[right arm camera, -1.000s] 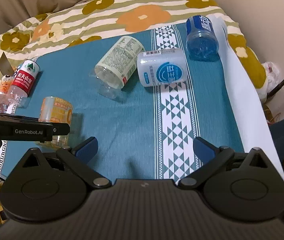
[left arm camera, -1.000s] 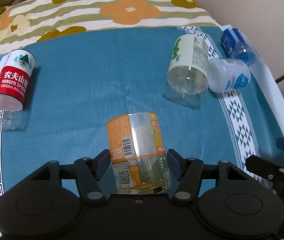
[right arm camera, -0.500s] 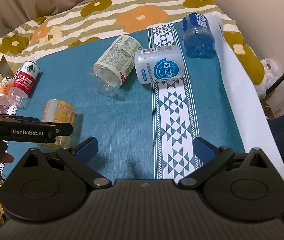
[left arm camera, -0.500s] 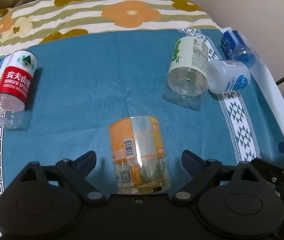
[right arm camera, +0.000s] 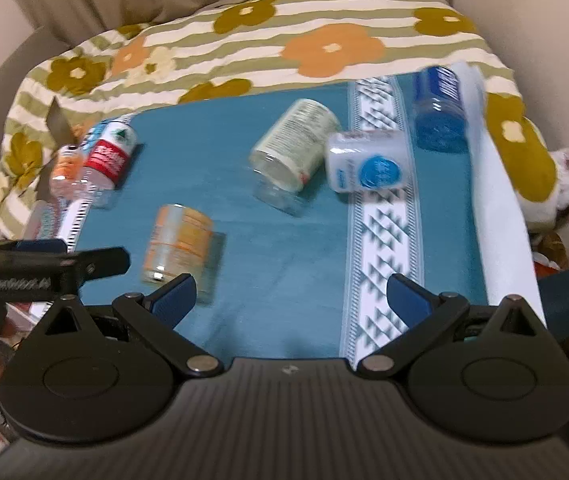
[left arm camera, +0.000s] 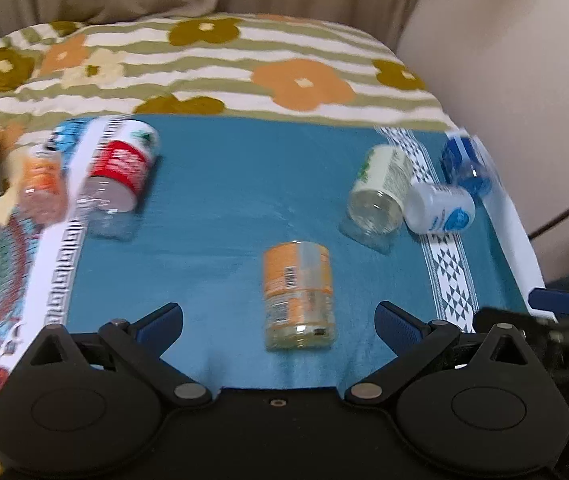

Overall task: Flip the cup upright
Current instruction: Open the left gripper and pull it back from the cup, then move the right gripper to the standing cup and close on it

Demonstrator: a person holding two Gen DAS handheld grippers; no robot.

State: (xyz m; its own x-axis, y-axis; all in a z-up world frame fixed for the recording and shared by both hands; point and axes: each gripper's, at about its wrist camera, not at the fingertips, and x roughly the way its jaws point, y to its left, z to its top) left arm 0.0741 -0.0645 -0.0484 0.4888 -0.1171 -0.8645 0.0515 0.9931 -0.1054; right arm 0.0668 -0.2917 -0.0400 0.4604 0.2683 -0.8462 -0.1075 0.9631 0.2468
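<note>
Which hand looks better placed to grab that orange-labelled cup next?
Probably the left. The left gripper is open with the orange-labelled cup straight ahead between its fingers. The right gripper, also open, faces bare blue cloth, the cup off to its left.

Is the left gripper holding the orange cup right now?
No. The left gripper has its jaws spread wide, and the orange cup stands free on the blue cloth between them.

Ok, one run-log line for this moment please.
left hand-held gripper: open, empty | right hand-held gripper: open, empty | orange-label cup: standing on teal cloth, ungripped | other cups: lying on sides
</note>
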